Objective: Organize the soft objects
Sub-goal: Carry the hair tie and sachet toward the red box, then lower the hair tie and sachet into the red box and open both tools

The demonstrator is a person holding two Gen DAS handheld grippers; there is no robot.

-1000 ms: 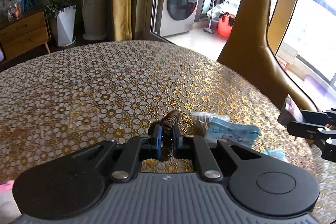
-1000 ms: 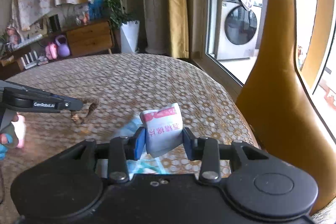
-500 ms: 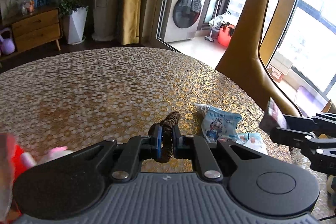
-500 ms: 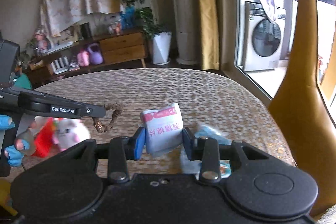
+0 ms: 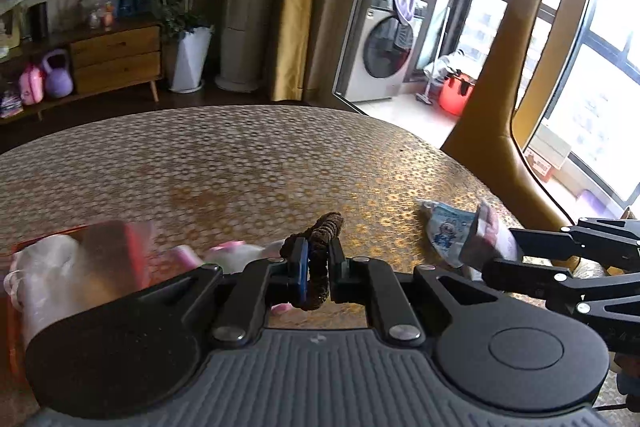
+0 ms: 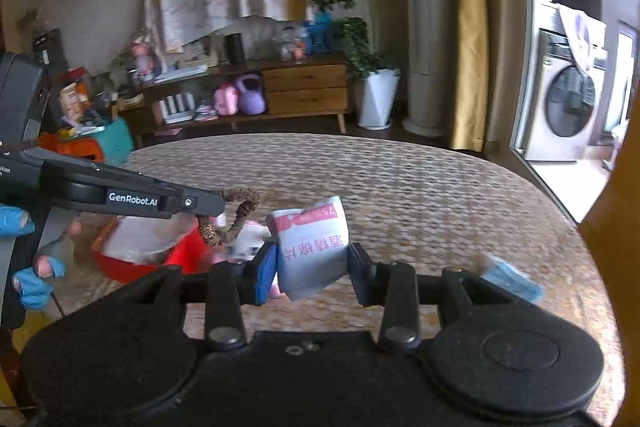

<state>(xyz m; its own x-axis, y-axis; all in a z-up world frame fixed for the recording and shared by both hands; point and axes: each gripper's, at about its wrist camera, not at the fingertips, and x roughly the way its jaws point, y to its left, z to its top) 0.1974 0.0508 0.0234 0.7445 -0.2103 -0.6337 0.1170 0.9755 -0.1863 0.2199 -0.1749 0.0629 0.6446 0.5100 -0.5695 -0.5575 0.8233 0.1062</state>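
Left wrist view: my left gripper (image 5: 318, 273) is clamped tight on a brown coiled hair tie (image 5: 320, 259), which loops up and forward from between the pads, held above the patterned table (image 5: 256, 163). Just below and left of the fingers lies a blurred pink and white plush toy (image 5: 232, 253); further left sits a red basket (image 5: 132, 247) with white stuffing inside. To the right, my right gripper (image 5: 486, 247) reaches in, holding a white sachet (image 5: 486, 233), with a blue printed packet (image 5: 446, 231) on the table just behind it.

Right wrist view: my right gripper (image 6: 312, 267) is closed on the white sachet (image 6: 312, 247), printed in red, upright between the pads. To its left, my left gripper (image 6: 210, 215) carries the hair tie (image 6: 240, 215) above the red basket (image 6: 176, 259). A blue-gloved hand (image 6: 24, 247) grips its handle. A blurred blue packet (image 6: 510, 281) lies to the right.
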